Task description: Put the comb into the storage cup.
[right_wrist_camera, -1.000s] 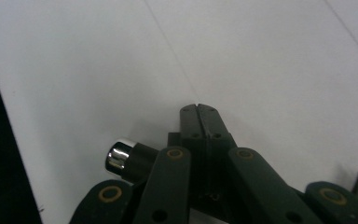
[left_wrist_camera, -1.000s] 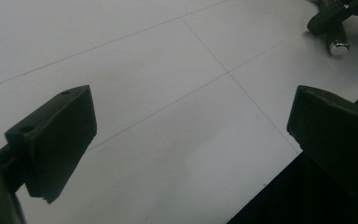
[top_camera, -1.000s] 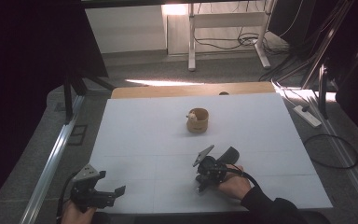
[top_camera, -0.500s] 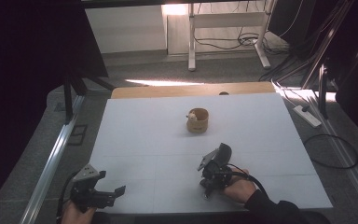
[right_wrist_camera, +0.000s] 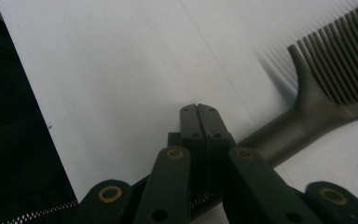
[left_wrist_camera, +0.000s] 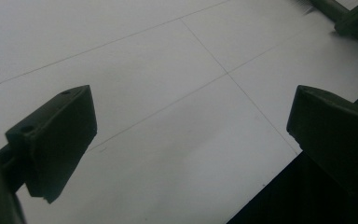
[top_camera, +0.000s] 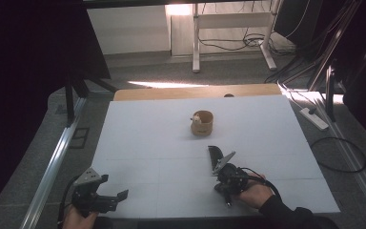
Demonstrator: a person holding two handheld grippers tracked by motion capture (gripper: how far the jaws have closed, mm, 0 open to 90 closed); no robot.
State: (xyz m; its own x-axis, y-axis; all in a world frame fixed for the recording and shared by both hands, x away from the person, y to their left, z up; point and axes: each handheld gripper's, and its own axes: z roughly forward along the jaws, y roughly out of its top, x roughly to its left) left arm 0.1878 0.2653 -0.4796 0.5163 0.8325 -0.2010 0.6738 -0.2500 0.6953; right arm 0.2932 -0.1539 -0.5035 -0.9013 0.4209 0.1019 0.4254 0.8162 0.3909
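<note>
I hold my right hand-held gripper [top_camera: 218, 164] low in the middle of the high view, a bit to the right. Its jaws are closed all the way on the handle of a dark comb [right_wrist_camera: 317, 88]. In the right gripper view the two jaws meet flat together, and the handle runs out from under them to the right, with the teeth fanned out in the upper right of the frame.

What has changed is the comb's pose. A second ago it lay lower and pointed up and to the left. Now the comb [top_camera: 214, 155] sticks up more, and my hand [top_camera: 252, 193] has slid a little to the right over the white surface [top_camera: 147, 143]. So I think I have it picked up and I am carrying it.

The small brown cup [top_camera: 203, 123] stands higher up in the middle of the frame, well apart from the comb. I guess the comb goes there next.

My left hand-held gripper [top_camera: 116, 198] waits at the lower left. Its jaws are wide open and hold nothing.
</note>
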